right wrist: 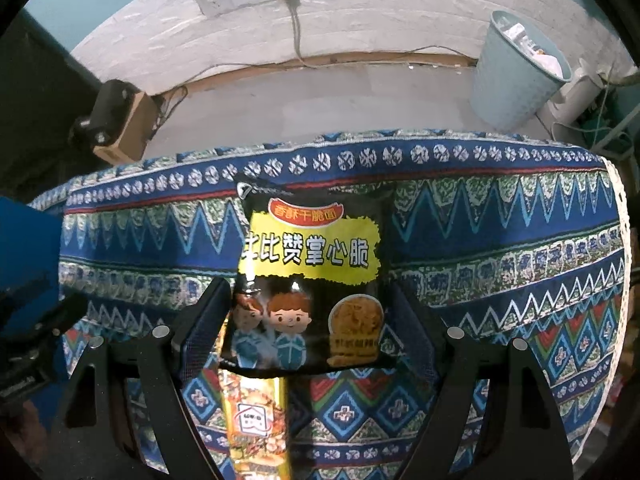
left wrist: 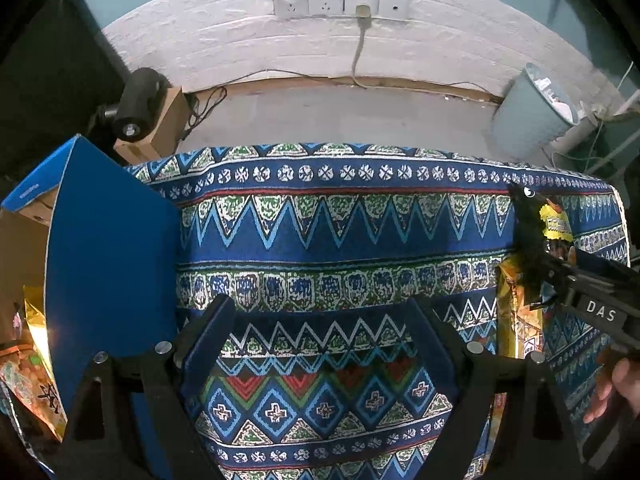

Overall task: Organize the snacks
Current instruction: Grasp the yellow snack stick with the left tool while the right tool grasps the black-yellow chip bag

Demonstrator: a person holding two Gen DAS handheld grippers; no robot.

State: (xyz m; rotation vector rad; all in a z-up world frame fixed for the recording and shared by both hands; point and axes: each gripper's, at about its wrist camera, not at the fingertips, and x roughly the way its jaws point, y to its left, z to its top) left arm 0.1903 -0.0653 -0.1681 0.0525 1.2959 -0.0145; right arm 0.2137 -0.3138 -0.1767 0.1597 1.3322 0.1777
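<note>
Fingers of the left gripper [left wrist: 324, 328] spread wide over the patterned tablecloth [left wrist: 320, 232], nothing between them, lower centre of the left wrist view; blue box [left wrist: 108, 260] at left edge, right gripper [left wrist: 536, 240] at right edge, pinching a black snack packet [left wrist: 554, 220] (only partly visible).

Right wrist view: fingers of the right gripper [right wrist: 308, 320] closed against the sides of the black snack packet [right wrist: 310, 280], frame centre, above a gold snack packet [right wrist: 256, 420] lying on the tablecloth [right wrist: 500, 240]; bin [right wrist: 516, 72] upper right.

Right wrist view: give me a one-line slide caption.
Right gripper holds a black snack bag above a gold packet on the patterned tablecloth.
</note>
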